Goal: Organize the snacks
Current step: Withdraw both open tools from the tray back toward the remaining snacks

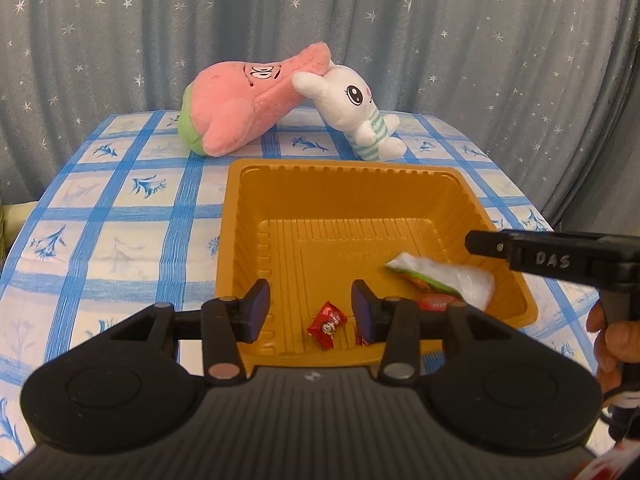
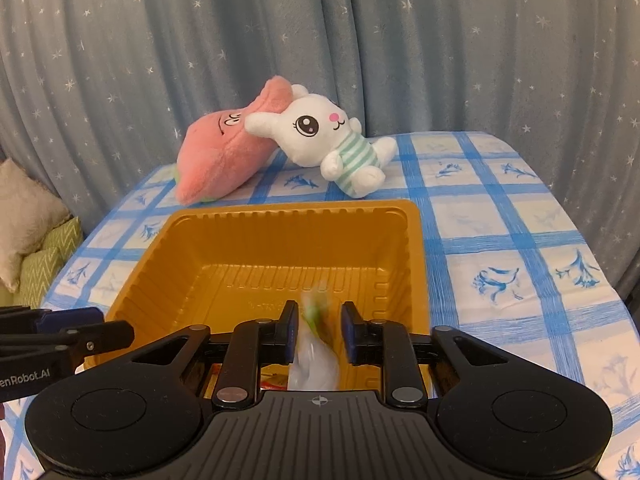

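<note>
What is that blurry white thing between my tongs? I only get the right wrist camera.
Observer: It's a white-and-green snack packet. The left wrist view shows it sharp, down inside the gold tray, below your right tongs.
Child: Are other snacks in there?
Observer: Yes, a red-wrapped candy lies on the tray floor by the near edge.
Child: Are the left tongs holding it?
Observer: No. The left tongs stand open, and the candy lies beyond them, untouched.

A home room — plush toys, checked tablecloth, starry curtain
</note>
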`<state>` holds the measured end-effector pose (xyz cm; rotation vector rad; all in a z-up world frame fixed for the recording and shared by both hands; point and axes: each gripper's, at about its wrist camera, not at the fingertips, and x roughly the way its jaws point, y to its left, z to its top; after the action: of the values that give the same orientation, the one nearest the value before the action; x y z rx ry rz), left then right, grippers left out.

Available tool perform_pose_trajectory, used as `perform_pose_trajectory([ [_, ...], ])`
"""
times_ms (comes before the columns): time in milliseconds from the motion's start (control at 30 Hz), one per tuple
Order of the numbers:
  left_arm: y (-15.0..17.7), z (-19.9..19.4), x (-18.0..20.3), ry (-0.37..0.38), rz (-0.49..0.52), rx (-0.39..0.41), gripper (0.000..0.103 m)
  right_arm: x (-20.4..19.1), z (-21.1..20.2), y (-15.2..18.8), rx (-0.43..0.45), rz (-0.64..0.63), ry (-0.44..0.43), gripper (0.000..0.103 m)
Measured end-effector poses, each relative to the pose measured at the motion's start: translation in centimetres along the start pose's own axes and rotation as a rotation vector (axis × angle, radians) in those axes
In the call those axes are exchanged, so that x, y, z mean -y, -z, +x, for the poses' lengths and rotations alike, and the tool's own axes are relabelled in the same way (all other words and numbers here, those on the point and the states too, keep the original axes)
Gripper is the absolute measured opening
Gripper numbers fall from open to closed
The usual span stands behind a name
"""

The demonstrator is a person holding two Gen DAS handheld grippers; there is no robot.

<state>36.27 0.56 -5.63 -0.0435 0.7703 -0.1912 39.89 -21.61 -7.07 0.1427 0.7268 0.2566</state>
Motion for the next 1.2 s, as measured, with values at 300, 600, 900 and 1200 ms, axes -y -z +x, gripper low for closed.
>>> perform_pose_trajectory([
  [300,2.6,-4.6,0.5,0.003,-0.040,0.023,0.055,0.4,-5.9,2.2,0.022,0.034,0.041,0.055],
  [600,6.3,-11.6,1.8,-0.023,-0.069,0.042,0.067,-1.5,-12.9,6.6,-0.016,0.035,0.067,0.057],
  [900,11.5,-17.4,2.2,-0.039,-0.108,0.037,0.078,-3.9,-19.9,11.6,-0.023,0.040,0.059,0.062],
  [1200,16.2,-20.9,2.7,-0.071,-0.074,0.016,0.080,-4.8,-23.4,16.5,-0.052,0.061,0.053,0.072],
])
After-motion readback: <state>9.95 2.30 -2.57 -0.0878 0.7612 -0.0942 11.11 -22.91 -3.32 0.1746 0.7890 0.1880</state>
